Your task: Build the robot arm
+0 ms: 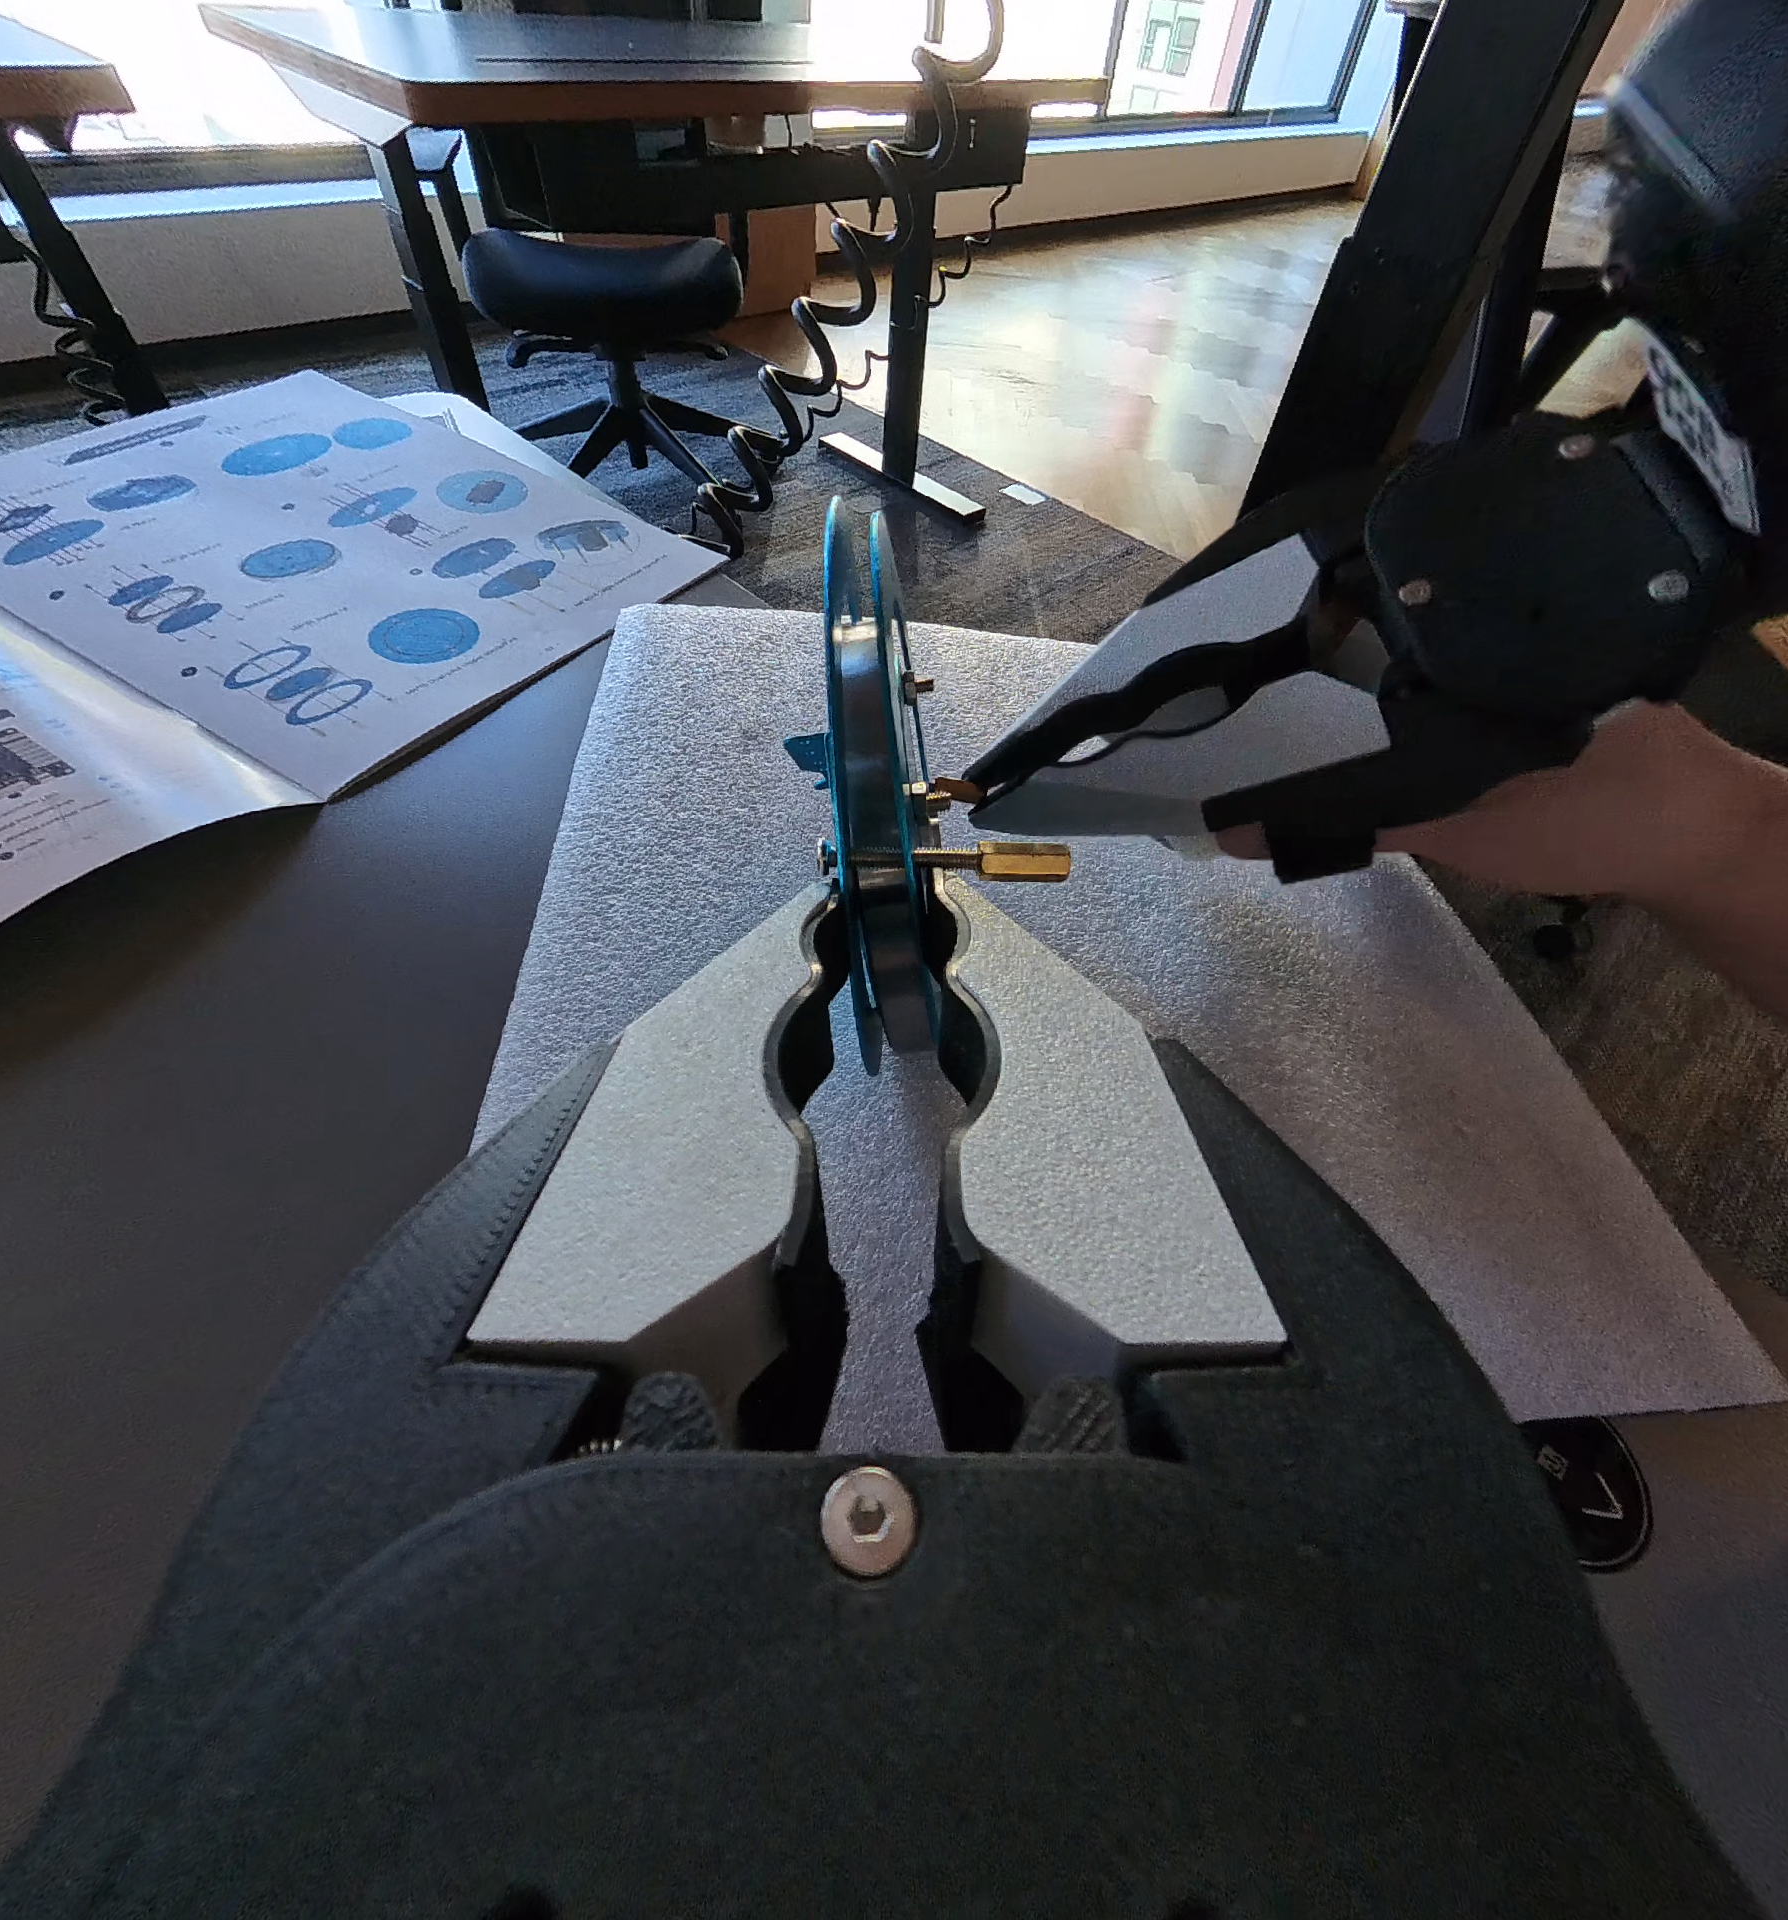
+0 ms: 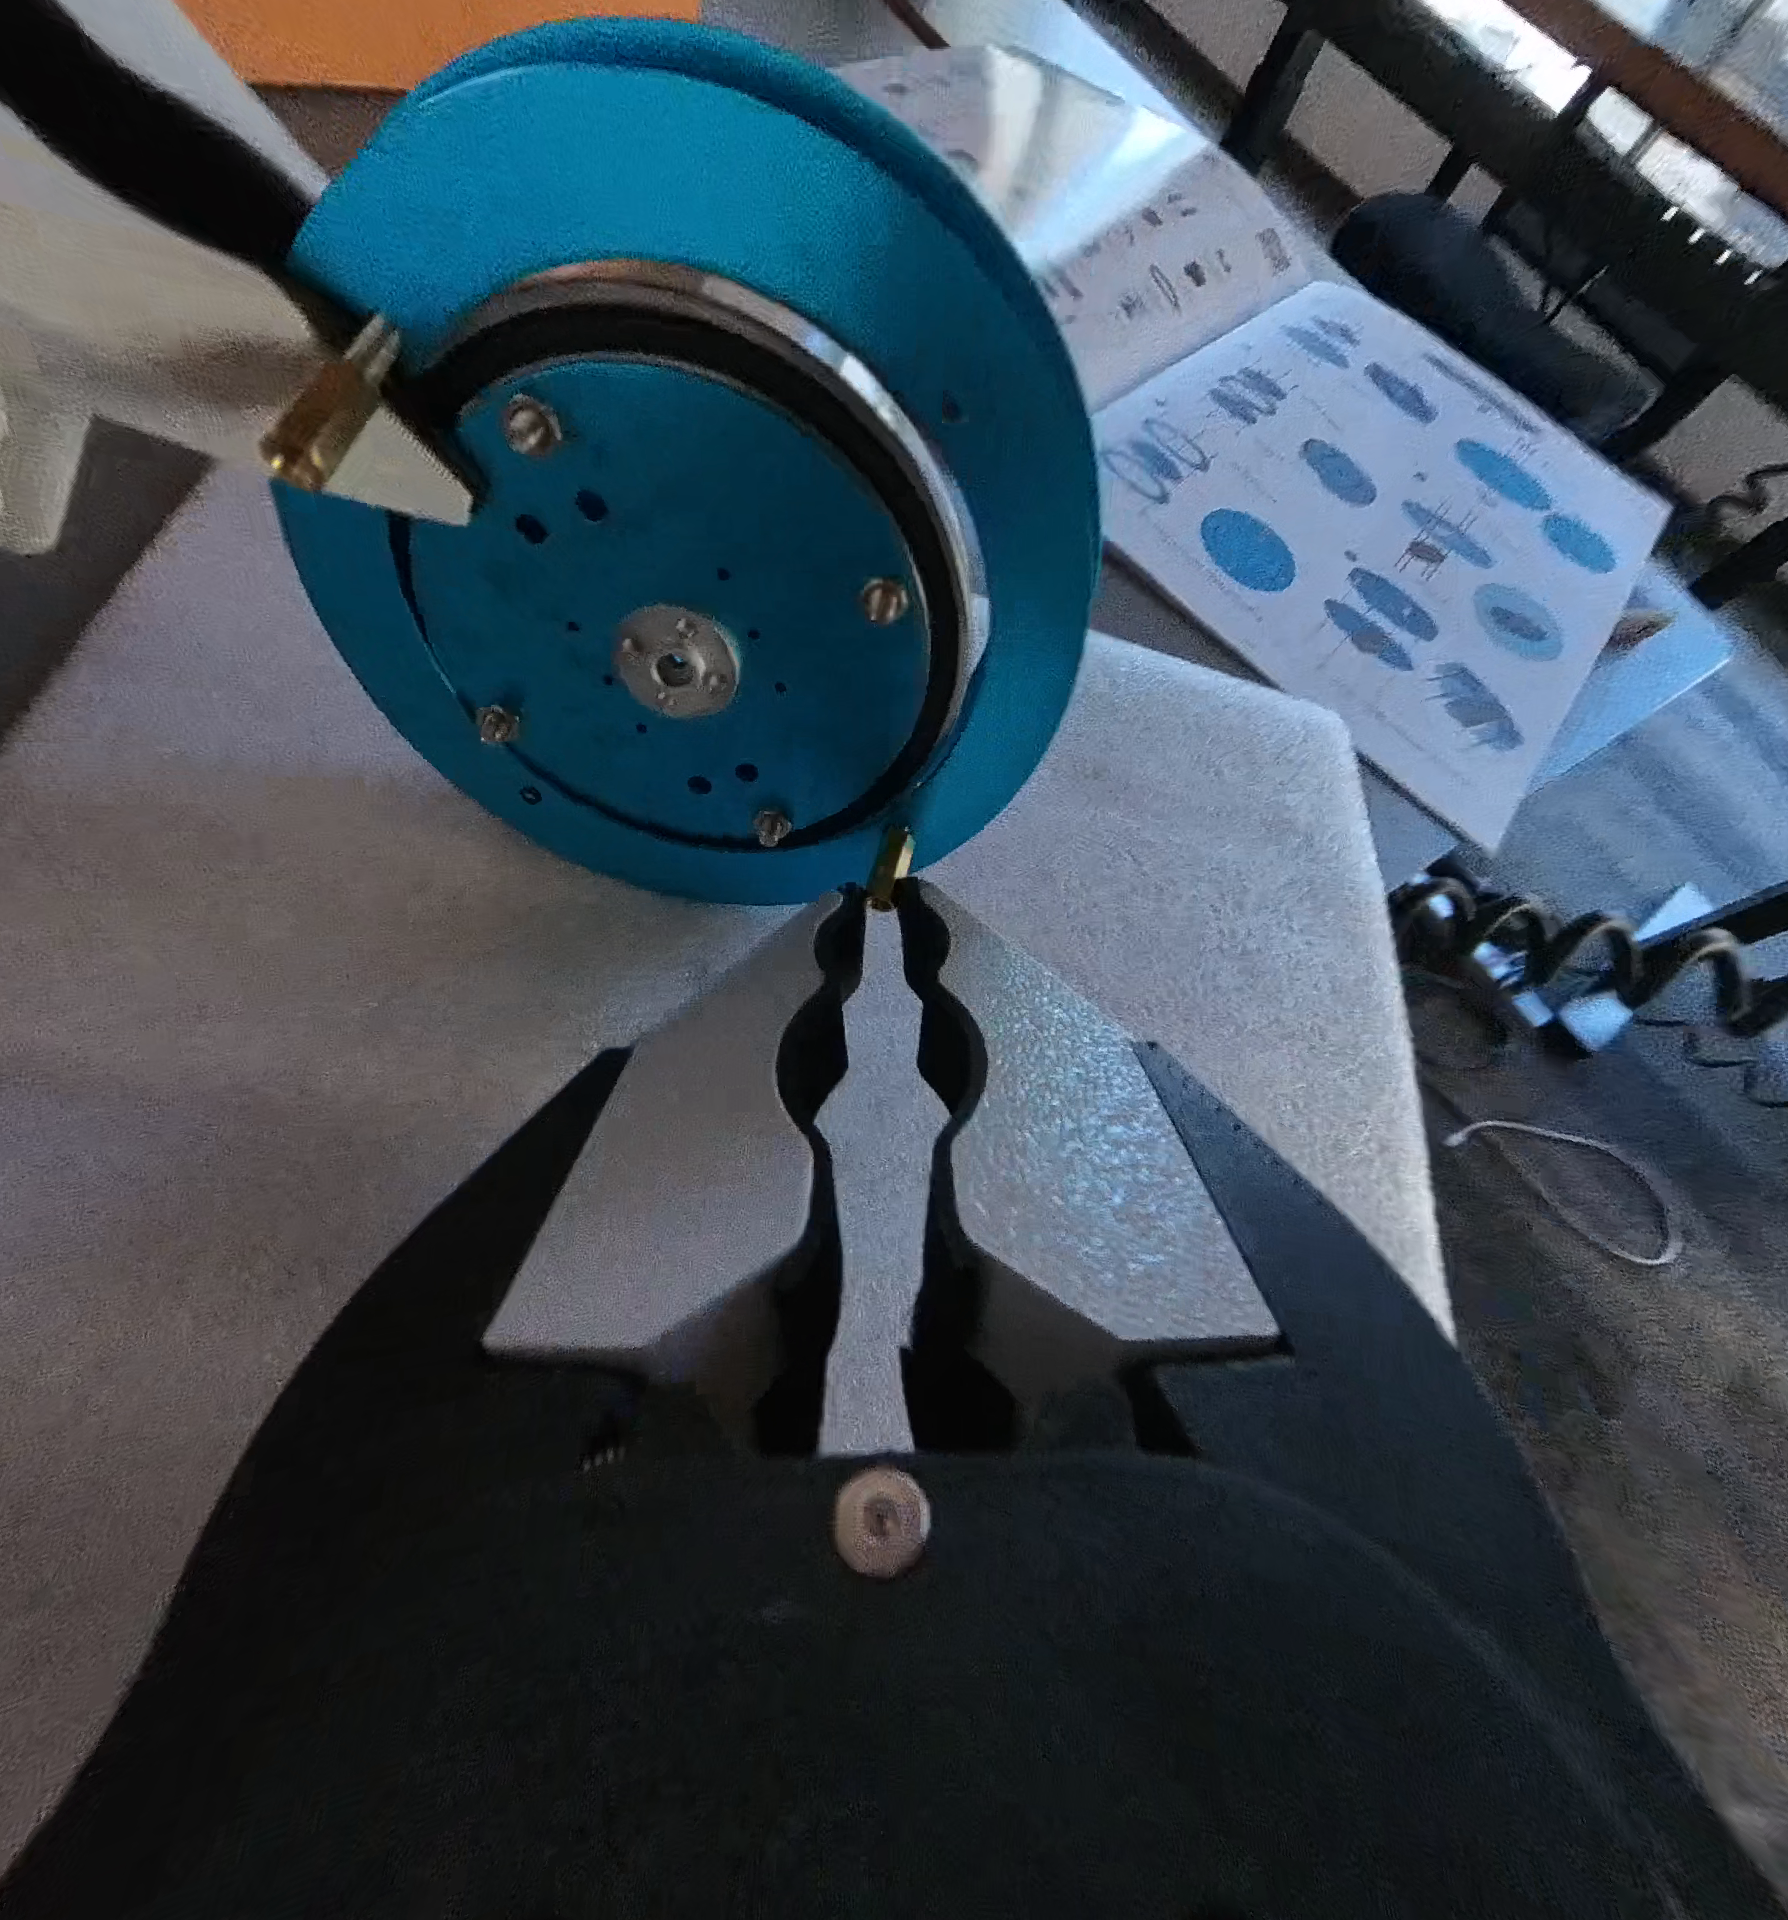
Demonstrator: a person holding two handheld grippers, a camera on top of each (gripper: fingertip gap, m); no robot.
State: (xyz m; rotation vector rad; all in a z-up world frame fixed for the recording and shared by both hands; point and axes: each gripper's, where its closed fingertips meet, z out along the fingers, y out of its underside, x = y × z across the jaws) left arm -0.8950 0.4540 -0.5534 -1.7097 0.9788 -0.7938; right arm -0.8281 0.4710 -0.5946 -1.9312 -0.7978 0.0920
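Left wrist view shows us the left hand-held gripper (image 1: 885,914) clamped on the edge of a blue disc assembly (image 1: 874,748), held upright over a grey foam mat (image 1: 1233,1039) on the worktop (image 1: 194,1091). Our right hand-held gripper (image 2: 874,902) pinches a small brass standoff (image 2: 888,871) at the disc's rim (a longer brass standoff (image 1: 1020,861) sticks out just beside it), and an open manual (image 1: 277,582) lies nearby.

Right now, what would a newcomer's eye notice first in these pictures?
A blue disc assembly stands on edge over a grey foam sheet, clamped by the left hand-held gripper. The right hand-held gripper pinches a small brass standoff at its rim. An open instruction booklet lies to the left.
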